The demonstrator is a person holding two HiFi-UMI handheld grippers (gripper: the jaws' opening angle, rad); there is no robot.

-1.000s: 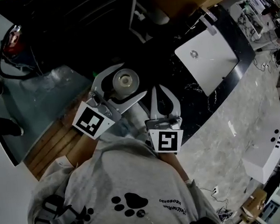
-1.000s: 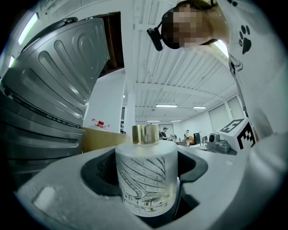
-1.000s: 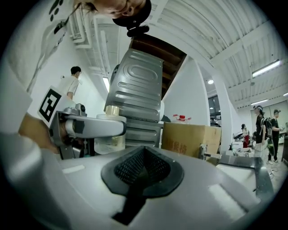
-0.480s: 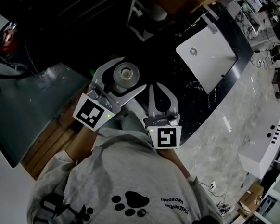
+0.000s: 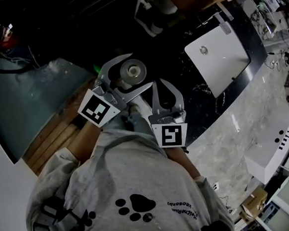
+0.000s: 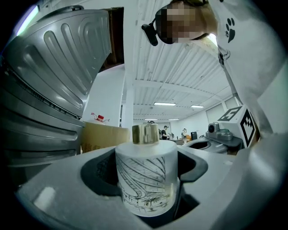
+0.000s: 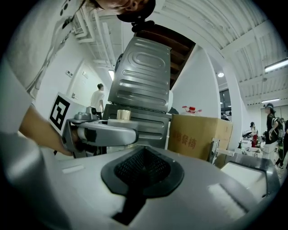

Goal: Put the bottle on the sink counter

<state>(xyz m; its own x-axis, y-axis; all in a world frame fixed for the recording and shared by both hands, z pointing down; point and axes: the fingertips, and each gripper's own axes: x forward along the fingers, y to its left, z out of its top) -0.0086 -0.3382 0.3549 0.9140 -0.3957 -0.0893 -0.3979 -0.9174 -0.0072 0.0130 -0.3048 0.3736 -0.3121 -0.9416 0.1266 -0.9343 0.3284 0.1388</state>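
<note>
A white bottle with line drawings and a metal cap stands upright between the jaws of my left gripper, which is shut on its body. In the left gripper view the bottle fills the gap of the left gripper. My right gripper is just to the right of it, jaws together and empty. In the right gripper view the right gripper has its pads meeting, and the bottle's cap shows to the left. The black sink counter lies beyond both grippers.
A white basin is set into the counter at the right. A ribbed grey metal casing and a cardboard box stand ahead. Wooden slats and a grey sheet lie at the left.
Both grippers have shifted a little up and to the right in the head view. The bottle stays held in the left one, and the right jaws stay together.
</note>
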